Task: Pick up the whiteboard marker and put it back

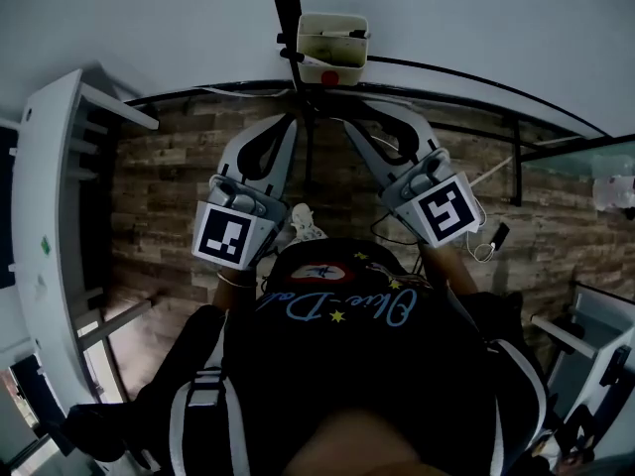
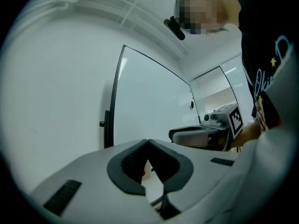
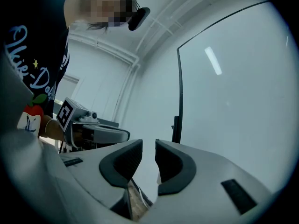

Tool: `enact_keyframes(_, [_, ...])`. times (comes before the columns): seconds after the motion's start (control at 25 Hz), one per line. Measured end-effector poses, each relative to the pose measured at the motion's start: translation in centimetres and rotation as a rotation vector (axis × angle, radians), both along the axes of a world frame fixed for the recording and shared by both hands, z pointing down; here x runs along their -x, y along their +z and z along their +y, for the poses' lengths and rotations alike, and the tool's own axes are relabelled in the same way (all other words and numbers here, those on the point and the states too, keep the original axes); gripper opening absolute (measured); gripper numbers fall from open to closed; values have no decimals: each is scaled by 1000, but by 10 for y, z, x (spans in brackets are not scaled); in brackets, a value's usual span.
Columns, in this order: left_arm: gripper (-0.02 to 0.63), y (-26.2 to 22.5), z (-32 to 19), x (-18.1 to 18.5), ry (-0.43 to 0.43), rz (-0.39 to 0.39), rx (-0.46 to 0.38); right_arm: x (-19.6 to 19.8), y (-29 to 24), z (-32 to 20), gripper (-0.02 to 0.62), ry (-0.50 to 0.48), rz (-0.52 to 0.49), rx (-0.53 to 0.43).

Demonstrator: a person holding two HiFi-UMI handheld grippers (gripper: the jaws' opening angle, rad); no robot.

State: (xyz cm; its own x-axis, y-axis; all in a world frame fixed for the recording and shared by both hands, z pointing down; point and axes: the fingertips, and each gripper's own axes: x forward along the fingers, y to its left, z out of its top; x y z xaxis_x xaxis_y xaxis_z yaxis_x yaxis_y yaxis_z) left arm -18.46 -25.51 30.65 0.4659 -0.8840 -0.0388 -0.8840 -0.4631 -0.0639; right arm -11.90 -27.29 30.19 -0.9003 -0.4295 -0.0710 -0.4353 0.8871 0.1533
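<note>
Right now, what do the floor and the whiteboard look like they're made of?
Floor: wood or wood-look planks, matt brown; staggered boards with grain show. Whiteboard: smooth glossy white panel, perhaps coated steel or glass; a light strip reflects in it.

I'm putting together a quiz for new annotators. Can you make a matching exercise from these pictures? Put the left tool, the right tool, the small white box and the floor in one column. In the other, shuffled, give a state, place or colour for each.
Things:
1. left tool
2. right tool
3. white box
4. floor

Descriptions:
A. brown wood planks
B. jaws apart, nothing between them
C. beside the black pole, ahead of both tools
D. jaw tips together, nothing held

Pairs: 1-D, 2-B, 3-C, 4-A
</note>
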Motion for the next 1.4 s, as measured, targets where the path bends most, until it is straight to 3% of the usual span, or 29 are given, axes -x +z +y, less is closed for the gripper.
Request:
enact_keyframes(0.36, [-12, 7, -27, 35, 30, -1, 18, 39, 18, -30, 83, 68, 83, 25])
enact_keyframes(0.44, [-12, 8, -33, 44, 37, 0, 20, 49, 24, -37, 117, 77, 108, 40])
enact_keyframes(0.64, [-12, 8, -45, 61, 61, 9, 24, 69, 33, -52, 120, 118, 147, 49])
enact_keyframes(1.4, [-12, 20, -79, 93, 161, 34, 56, 103, 55, -93, 135, 242, 278, 20])
